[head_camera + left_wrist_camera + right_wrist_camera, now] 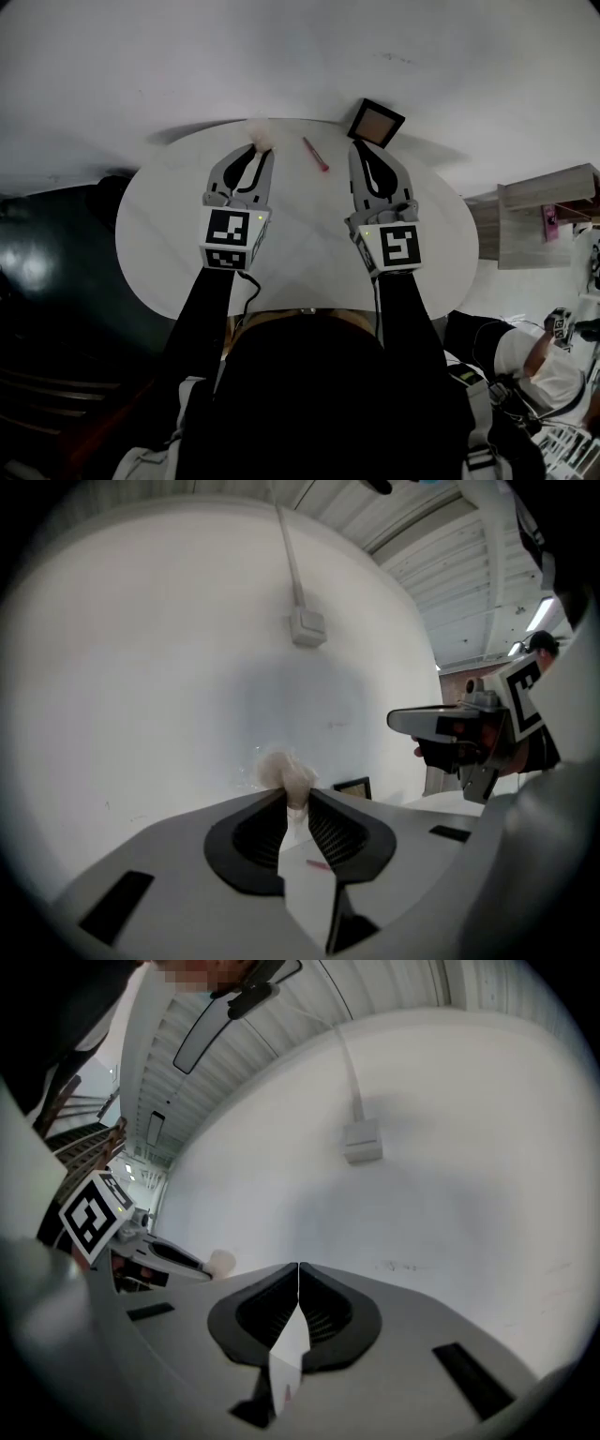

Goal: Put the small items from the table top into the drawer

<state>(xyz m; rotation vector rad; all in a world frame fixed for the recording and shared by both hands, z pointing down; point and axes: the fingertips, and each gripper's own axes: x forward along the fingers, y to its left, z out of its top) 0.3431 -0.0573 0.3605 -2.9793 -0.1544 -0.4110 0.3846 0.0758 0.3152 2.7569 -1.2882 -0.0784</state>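
The left gripper (261, 150) pinches one pale crumpled wad (260, 134) at its very tips, above the far edge of the table (187, 244). The right gripper (362, 150) is closed on nothing. So shallow a pinch on soft stuff may slip mid-carry. On the table lie one red pen (315, 155) and one square frame (376, 122).

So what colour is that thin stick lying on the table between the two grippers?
The stick is pinkish red, clearest in the head view.
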